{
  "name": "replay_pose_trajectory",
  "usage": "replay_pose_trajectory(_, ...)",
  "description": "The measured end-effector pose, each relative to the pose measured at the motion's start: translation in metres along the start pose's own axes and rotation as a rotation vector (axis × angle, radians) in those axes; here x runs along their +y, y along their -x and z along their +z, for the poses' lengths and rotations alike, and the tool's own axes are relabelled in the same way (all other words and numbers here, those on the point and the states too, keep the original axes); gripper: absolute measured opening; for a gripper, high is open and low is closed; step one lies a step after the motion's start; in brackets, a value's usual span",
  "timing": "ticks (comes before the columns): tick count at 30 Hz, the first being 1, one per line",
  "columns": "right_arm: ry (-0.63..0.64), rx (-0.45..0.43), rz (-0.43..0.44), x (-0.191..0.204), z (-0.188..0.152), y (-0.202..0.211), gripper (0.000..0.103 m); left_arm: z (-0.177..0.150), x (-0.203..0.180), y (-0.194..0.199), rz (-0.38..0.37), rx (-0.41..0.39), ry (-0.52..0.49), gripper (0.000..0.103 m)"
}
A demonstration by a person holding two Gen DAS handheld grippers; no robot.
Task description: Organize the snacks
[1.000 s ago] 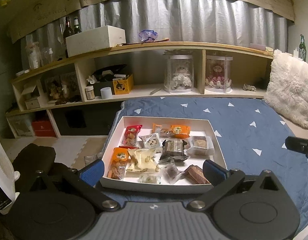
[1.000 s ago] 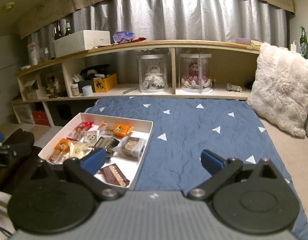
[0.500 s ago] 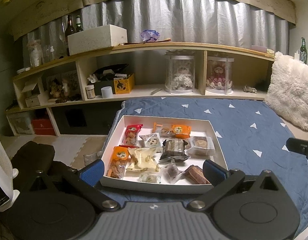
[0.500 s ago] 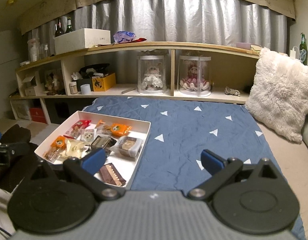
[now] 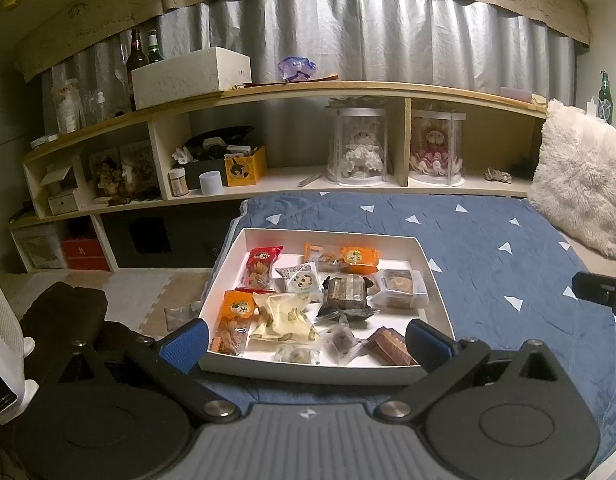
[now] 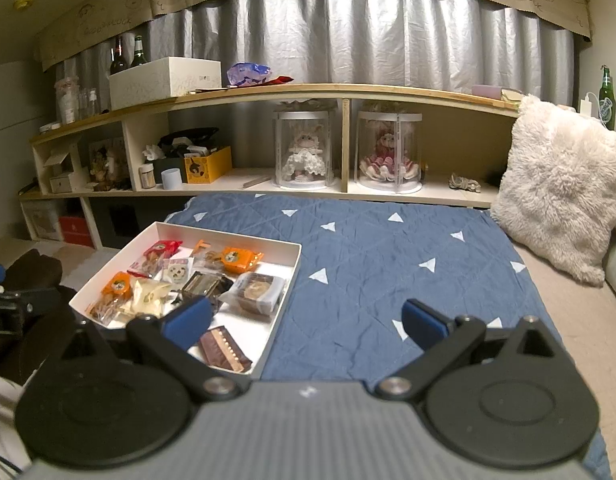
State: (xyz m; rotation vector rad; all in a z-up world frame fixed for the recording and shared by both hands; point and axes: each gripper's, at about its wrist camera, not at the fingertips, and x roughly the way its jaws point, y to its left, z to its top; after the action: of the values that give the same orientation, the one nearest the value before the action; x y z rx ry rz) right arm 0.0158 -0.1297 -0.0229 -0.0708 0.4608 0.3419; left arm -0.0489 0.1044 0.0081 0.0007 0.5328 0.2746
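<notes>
Both your left gripper and right gripper hang spread and empty before the tray. Snacks lie jumbled inside; approach one packet squarely, avoiding neighbours.

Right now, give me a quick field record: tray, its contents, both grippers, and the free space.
tray: white tray, on blue quilt
contents: mixed wrapped snacks, including red packet and brown bar
left gripper: open, empty, facing tray
right gripper: open, empty, over tray's right edge
free space: quilt right of tray
</notes>
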Motion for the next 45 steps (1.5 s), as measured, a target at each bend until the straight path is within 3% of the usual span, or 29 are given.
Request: replay_pose_trajectory(45,0.002,0.001,0.001,0.0007,-0.0001,-0.0002,0.102,-0.0017,-0.0015,-0.0015,-0.001,0.004,0.005,0.103)
